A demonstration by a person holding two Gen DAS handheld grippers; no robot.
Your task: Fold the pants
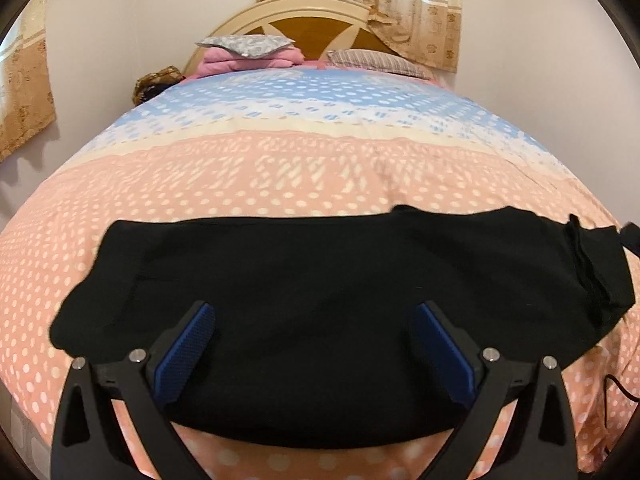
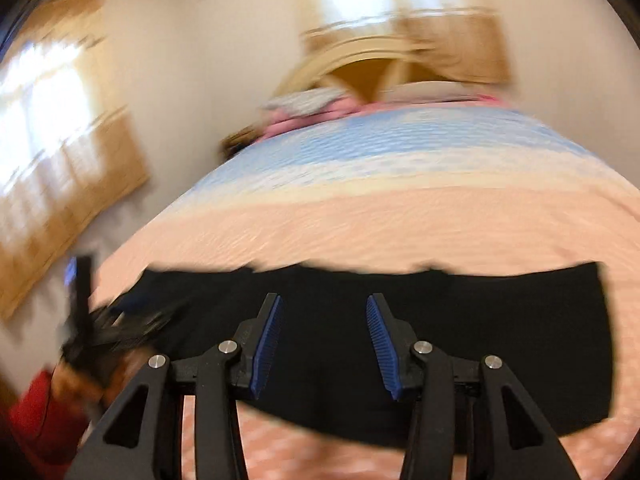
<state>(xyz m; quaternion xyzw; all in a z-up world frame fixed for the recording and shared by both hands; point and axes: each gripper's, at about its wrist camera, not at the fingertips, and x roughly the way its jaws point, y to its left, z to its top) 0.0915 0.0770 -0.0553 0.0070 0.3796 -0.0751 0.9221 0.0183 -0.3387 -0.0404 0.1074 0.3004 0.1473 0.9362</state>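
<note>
Black pants [image 1: 320, 280] flat under open left tool [image 1: 316, 320].

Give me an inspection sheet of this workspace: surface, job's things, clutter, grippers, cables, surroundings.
Surface: bedspread, pink and blue, dotted.
Job's things: black pants lying flat across the near end.
Clutter: pink folded cloth and pillow by the headboard.
Grippers: left gripper open above the pants; right gripper open, view blurred.
Cables: thin black cable at the right edge.
Surroundings: curtains, pale wall.
</note>
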